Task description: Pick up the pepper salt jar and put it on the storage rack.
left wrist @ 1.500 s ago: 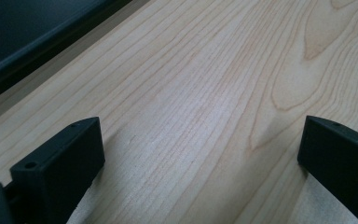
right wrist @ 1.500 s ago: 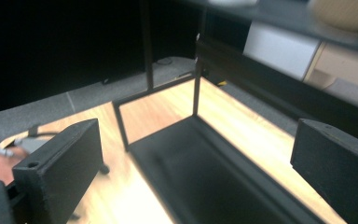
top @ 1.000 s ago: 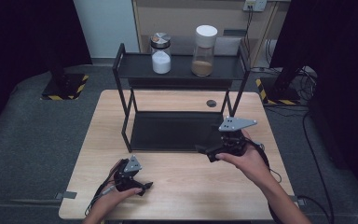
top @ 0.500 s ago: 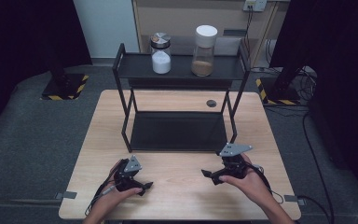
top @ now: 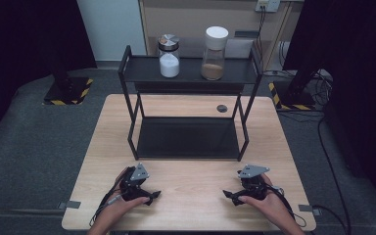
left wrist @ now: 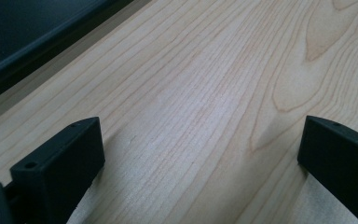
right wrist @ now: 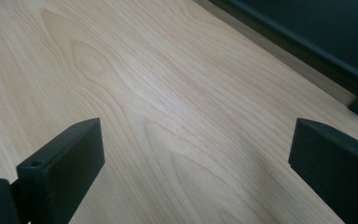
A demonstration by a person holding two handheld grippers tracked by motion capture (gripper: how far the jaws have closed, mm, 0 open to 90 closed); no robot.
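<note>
My left gripper (top: 149, 197) rests on the wooden table (top: 191, 176) near its front left, open, with bare wood between its jaws (left wrist: 200, 154). On the front right, my right gripper (top: 229, 196) also rests low on the table, open with nothing between its jaws (right wrist: 196, 158). Both point inward toward the table's middle. A black two-tier rack (top: 191, 73) stands at the back of the table. On its top shelf stand a jar of white powder with a metal lid (top: 168, 56) and a taller jar of brown powder with a white lid (top: 214, 47).
The rack's dark lower shelf (top: 188, 137) lies just ahead of both grippers; its edge shows in the left gripper view (left wrist: 37, 42) and the right gripper view (right wrist: 307, 42). A small dark round disc (top: 222, 108) lies behind the rack. Cables trail on the floor at right (top: 323, 147).
My right gripper has come back from the rack's front right toward the table's front edge and settled low on the wood. The left gripper has stayed put.
</note>
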